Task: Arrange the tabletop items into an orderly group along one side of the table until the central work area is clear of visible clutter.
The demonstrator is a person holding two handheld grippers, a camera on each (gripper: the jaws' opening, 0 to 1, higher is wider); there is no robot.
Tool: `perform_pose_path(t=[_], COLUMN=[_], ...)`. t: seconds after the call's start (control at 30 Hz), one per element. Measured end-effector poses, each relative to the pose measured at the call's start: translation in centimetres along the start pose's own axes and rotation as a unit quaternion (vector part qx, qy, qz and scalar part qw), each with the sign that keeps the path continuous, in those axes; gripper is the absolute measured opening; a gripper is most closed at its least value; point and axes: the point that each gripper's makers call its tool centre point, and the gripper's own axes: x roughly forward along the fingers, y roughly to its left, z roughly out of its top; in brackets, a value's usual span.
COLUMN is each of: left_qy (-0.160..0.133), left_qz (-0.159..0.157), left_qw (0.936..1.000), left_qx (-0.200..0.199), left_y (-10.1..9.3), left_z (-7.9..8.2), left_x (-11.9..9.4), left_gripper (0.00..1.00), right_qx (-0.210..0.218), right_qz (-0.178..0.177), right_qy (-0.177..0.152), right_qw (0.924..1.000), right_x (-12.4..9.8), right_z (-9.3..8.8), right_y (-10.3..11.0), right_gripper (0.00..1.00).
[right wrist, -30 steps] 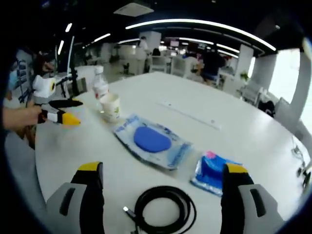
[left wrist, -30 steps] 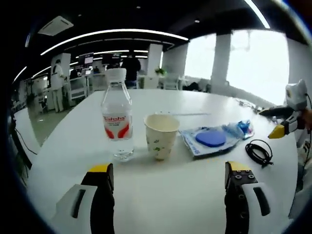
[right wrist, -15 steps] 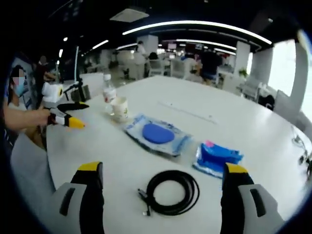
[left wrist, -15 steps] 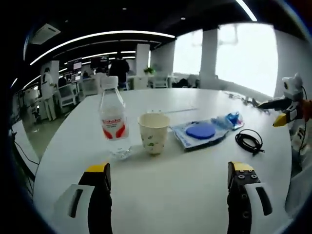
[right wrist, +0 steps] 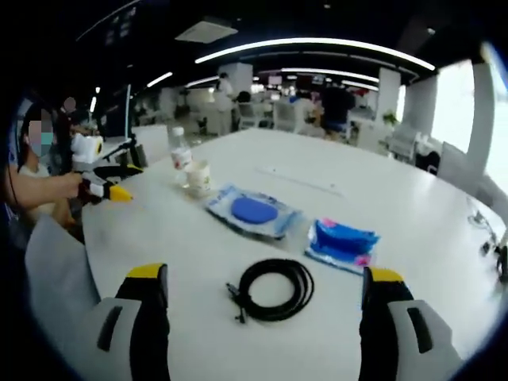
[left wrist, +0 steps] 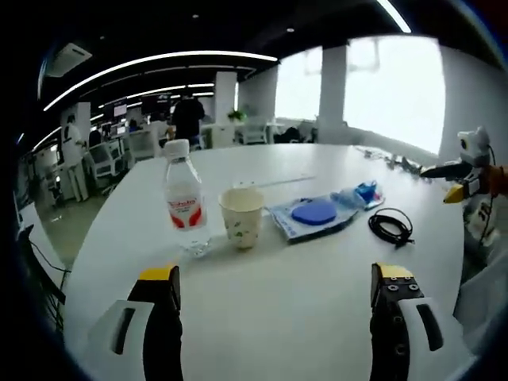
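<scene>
**Five items strung across the white table, both grippers wide and empty**

In the left gripper view, the left gripper (left wrist: 275,298) hangs over bare tabletop, jaws spread wide with nothing between them. Beyond sits one clear water bottle (left wrist: 183,208) with a red label and white cap, just beside one paper cup (left wrist: 240,216), upright and open-topped. Further right lies one flat packet with a blue disc (left wrist: 313,214), then one small blue packet (left wrist: 361,193), and nearer the edge one coil of black cable (left wrist: 389,227).

In the right gripper view, the right gripper (right wrist: 264,305) also stands wide apart, holding nothing, with the cable just ahead of it. The white table (right wrist: 413,206) has broad open surface on the far side, and its curved near edge runs close under both grippers.
</scene>
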Motion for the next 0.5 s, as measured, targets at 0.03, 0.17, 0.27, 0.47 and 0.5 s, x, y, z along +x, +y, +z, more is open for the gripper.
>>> perform_pose_path(t=[0.03, 0.17, 0.27, 0.47, 0.5], left_qy=[-0.001, -0.001, -0.011, -0.007, -0.008], left_qz=[0.001, 0.005, 0.003, 0.002, 0.002], left_qw=[1.0000, 1.0000, 0.9999, 1.0000, 1.0000], left_qx=[-0.001, -0.002, -0.012, -0.003, -0.002], left_y=[0.0, -0.1, -0.3, -1.0, -1.1], left_z=[0.0, 0.3, 0.7, 0.9, 0.9], left_x=[-0.2, -0.9, -1.5, -2.4, -2.6], left_gripper=[1.00, 0.99, 0.99, 0.99, 0.98], right_qx=[0.000, 0.006, 0.004, 0.008, 0.009], right_qz=[-0.002, -0.002, -0.005, -0.010, -0.010], right_qy=[0.000, -0.001, -0.004, -0.010, -0.010], right_qw=[1.0000, 1.0000, 1.0000, 0.9999, 0.9999], right_x=[-0.2, -1.1, -1.7, -2.8, -3.0], right_z=[-0.1, -0.5, -0.8, -1.1, -1.1], right_y=[-0.1, 0.1, 0.3, 0.7, 0.7], right_gripper=[1.00, 1.00, 1.00, 1.00, 1.00])
